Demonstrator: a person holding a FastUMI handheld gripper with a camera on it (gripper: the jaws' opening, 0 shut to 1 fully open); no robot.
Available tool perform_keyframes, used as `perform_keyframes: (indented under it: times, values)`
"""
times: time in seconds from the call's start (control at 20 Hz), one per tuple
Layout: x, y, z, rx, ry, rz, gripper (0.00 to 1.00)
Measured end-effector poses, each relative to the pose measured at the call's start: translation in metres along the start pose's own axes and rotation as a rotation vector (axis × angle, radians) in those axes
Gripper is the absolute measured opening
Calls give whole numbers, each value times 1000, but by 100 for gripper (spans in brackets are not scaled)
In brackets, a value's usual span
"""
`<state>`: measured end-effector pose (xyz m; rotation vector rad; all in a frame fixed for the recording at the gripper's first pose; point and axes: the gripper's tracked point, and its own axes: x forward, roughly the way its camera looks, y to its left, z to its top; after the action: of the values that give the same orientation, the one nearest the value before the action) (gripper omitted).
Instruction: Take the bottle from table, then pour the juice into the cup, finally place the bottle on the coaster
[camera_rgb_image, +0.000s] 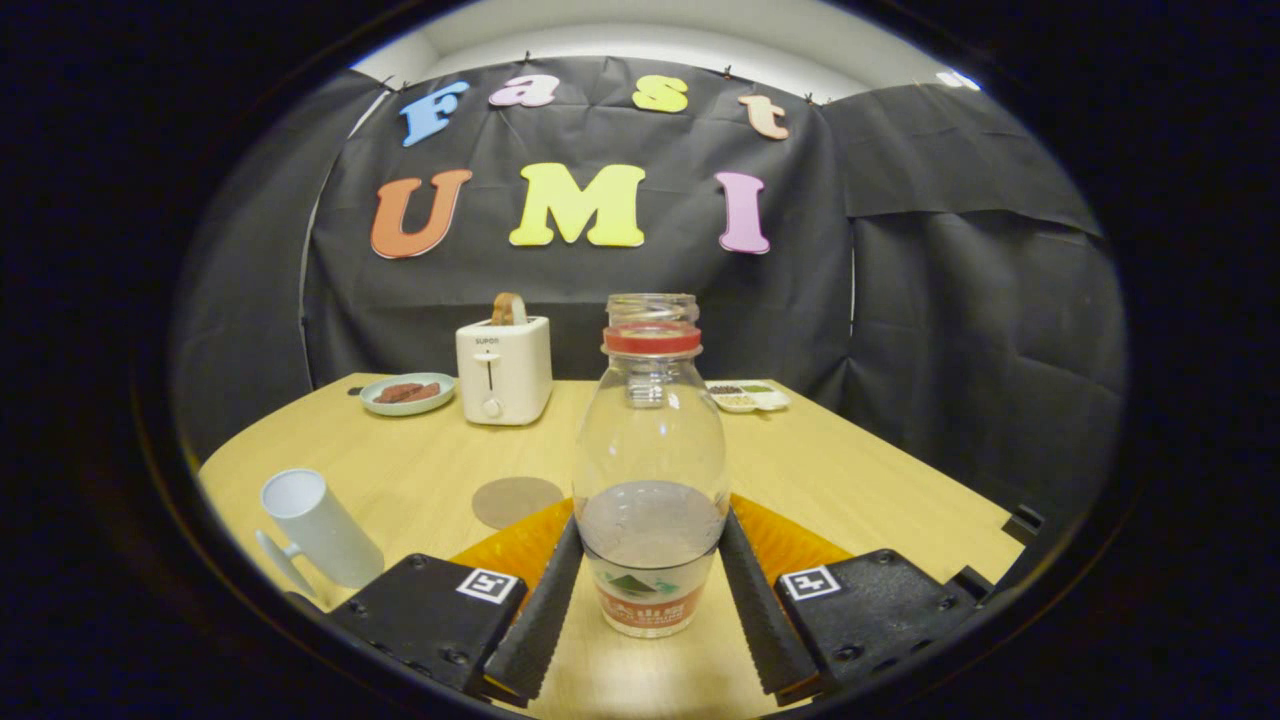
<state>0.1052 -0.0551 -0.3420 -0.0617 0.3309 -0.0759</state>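
On the light wooden table (860, 480):
Bottle: clear plastic bottle (651, 470) with red neck ring, upright, little juice inside.
Gripper (650, 555): pinched on the bottle's lower body by both fingers.
Cup: white mug (322, 525), beside the left finger.
Coaster: round brown coaster (516, 500), beyond the fingers.

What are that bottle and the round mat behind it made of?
The bottle, standing between the gripper fingers that press its sides, looks like clear, glossy plastic: the table shows through it. The coaster looks matte and brownish, perhaps cork or felt; too far away to tell.
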Motion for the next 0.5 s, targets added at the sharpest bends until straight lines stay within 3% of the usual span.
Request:
perform_keyframes:
  times: [0.25,0.5]
  values:
    - [-5,3,10,-44,-22,-9,81]
    - [-13,0,30,-195,-50,-100,80]
